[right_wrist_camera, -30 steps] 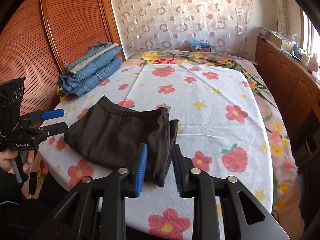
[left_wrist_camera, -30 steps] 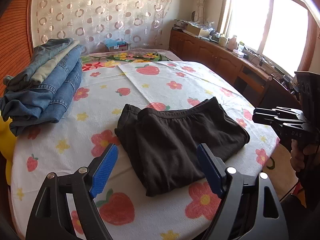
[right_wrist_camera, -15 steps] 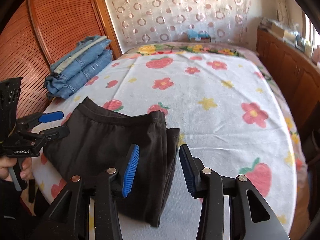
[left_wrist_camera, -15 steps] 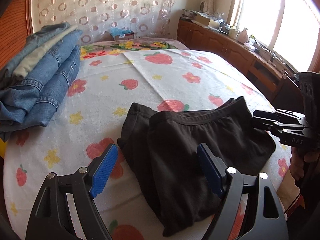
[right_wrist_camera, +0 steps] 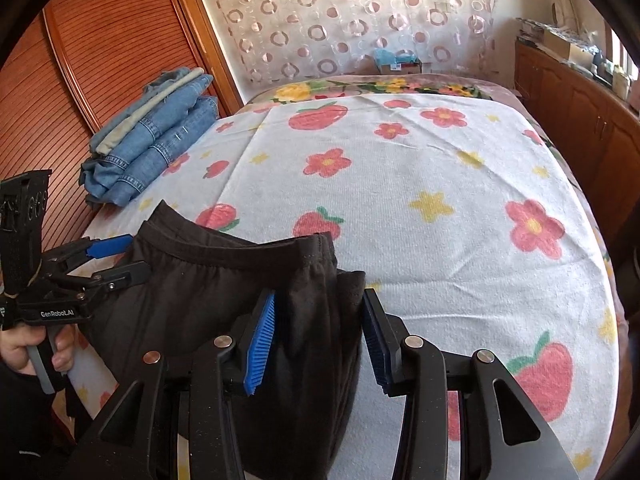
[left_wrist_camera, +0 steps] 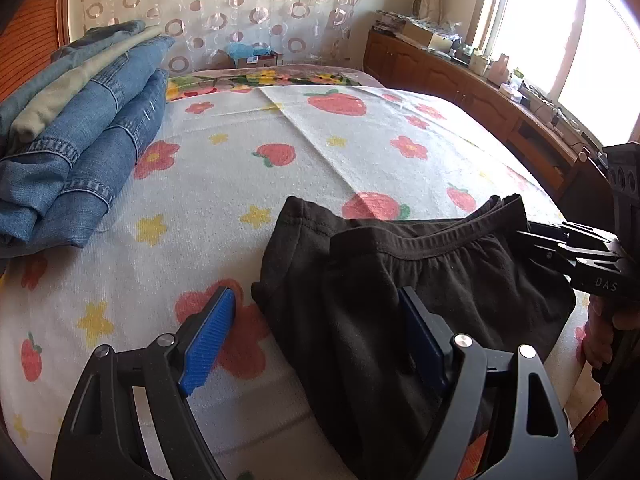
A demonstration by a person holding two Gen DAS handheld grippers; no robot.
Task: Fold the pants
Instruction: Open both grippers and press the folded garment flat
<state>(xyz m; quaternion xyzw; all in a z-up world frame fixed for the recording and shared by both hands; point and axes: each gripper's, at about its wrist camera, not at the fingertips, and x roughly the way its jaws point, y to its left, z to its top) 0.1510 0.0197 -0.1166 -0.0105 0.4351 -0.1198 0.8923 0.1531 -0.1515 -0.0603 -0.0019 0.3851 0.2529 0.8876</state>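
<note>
Black pants (left_wrist_camera: 420, 280), folded, on flowered bedspread (left_wrist_camera: 360, 148). Left gripper (left_wrist_camera: 320, 340): fingers spread, astride pants' edge. Right gripper (right_wrist_camera: 320, 336): fingers spread around opposite edge. Jeans stack (left_wrist_camera: 72, 136) apart.

folded jeans stack (left_wrist_camera: 76, 140), strawberry-print cover (left_wrist_camera: 360, 140), wooden cabinets (left_wrist_camera: 460, 84)

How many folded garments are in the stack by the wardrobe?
3 at least: dark jeans on top, a beige pair under them, and blue jeans at the bottom, which may be more than one pair. Layers partly hide each other.
</note>
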